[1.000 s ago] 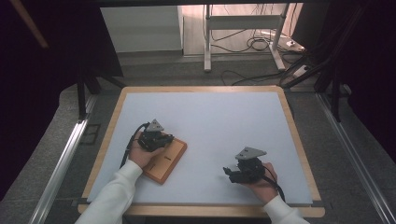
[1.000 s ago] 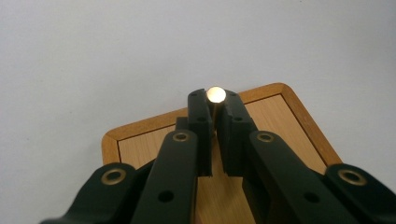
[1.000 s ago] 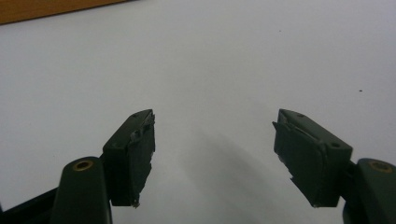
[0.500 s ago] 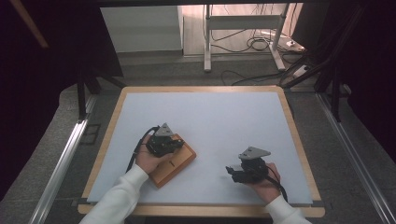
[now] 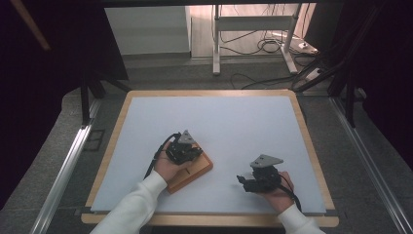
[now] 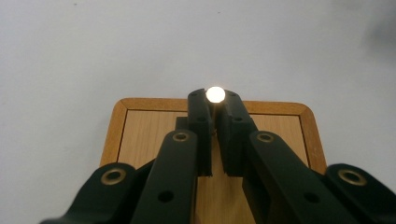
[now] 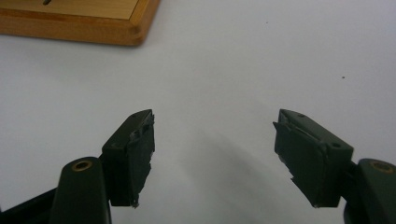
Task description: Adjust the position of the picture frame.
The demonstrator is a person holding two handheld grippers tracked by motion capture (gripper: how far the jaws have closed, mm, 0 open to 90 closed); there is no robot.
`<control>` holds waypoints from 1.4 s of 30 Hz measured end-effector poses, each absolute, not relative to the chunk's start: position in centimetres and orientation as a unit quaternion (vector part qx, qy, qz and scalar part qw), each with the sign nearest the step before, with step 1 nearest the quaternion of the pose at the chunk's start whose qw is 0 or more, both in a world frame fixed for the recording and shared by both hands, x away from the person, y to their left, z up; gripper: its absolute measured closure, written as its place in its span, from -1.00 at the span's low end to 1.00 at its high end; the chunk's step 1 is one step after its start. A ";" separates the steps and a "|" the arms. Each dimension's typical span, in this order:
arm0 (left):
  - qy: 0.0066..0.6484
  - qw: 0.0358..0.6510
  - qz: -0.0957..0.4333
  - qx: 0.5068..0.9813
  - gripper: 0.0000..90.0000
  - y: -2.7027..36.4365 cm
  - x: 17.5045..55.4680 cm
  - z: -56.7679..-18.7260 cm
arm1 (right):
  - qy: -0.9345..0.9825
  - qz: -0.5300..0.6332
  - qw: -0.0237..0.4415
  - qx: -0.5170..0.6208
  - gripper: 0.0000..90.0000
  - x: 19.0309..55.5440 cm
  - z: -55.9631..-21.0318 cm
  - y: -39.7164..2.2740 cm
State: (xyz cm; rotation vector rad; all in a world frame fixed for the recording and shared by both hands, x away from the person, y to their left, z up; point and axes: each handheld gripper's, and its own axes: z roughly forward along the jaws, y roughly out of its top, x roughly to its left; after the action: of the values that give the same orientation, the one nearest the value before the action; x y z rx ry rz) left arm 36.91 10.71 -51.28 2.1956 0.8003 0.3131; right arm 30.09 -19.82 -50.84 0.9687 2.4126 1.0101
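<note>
tongs on the left clench a small white ball over the wooden tray; right tongs gape.

1. Worktop: wood-rimmed, covered with a white sheet.
2. Floor: grey carpet.
3. Metal rails: flank both sides.
4. White frame legs: beyond, among loose cables.
5. Surroundings: dark.
</note>
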 end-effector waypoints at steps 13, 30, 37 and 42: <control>0.311 0.410 0.116 0.850 0.24 12.2 36.7 -50.9 | 0.851 0.355 0.176 0.345 -0.37 30.1 -50.9 -20.0; 0.368 0.396 0.131 0.831 0.69 21.8 34.9 -49.9 | 0.844 0.359 0.176 0.357 -0.39 29.5 -50.8 -20.7; 0.378 0.363 0.125 0.843 1.00 23.0 35.3 -51.2 | 0.838 0.366 0.178 0.363 -0.44 29.2 -50.6 -21.1; 0.374 0.345 0.123 0.852 1.00 23.6 35.2 -52.2 | 0.837 0.368 0.180 0.362 -0.45 29.3 -50.6 -21.3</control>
State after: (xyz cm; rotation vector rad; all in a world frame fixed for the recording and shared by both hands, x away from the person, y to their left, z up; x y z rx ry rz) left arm 35.20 23.61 -52.19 2.2128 0.9720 0.3200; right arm 29.26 -21.29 -50.58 1.0240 2.3663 1.0387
